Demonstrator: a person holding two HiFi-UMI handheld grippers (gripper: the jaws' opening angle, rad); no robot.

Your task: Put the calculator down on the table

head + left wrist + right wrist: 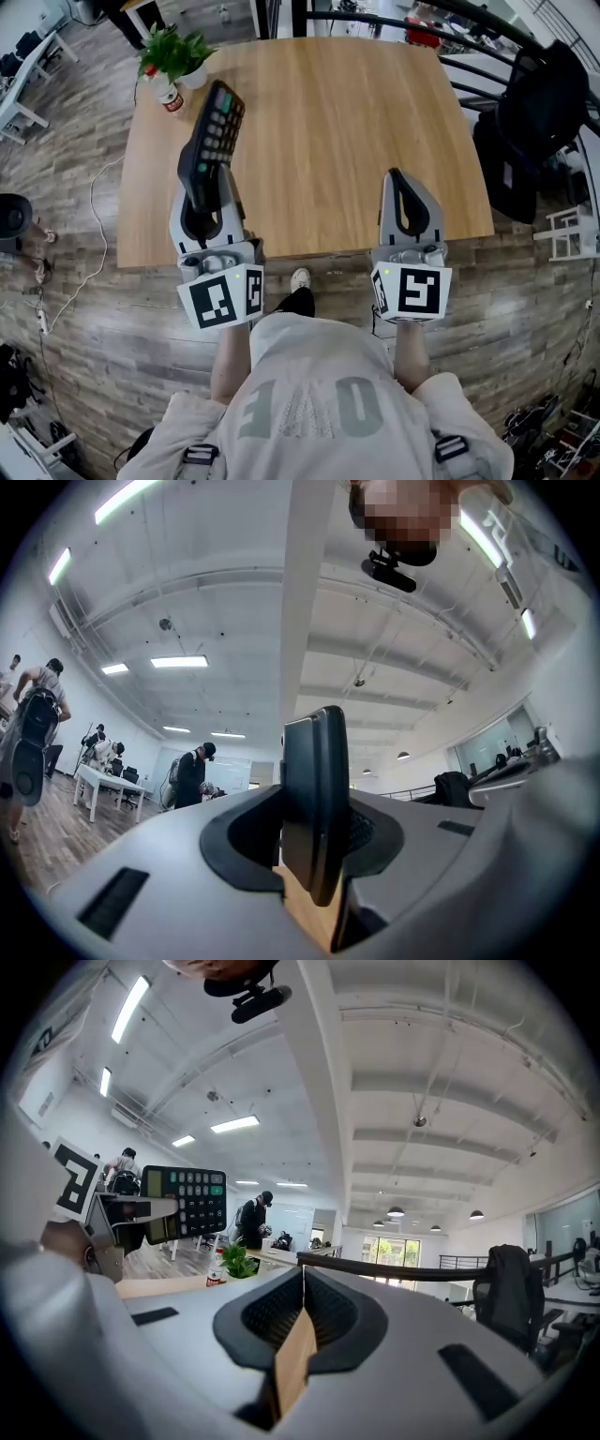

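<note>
My left gripper has its jaws clamped narrow on the one calculator, which stands edge-on between the pads. My right gripper has its jaws pressed together with nothing between them.

I count two grippers, one calculator, one table, one potted plant and one small red-labelled bottle.

The calculator is a dark slab with rows of grey keys, a few green ones and a display strip. Gripped by its lower end, it juts past the left jaw tips toward 12 o'clock, over the table's left part. The plant and bottle sit at its 11 o'clock. The right gripper is at 3 o'clock, well apart.
</note>
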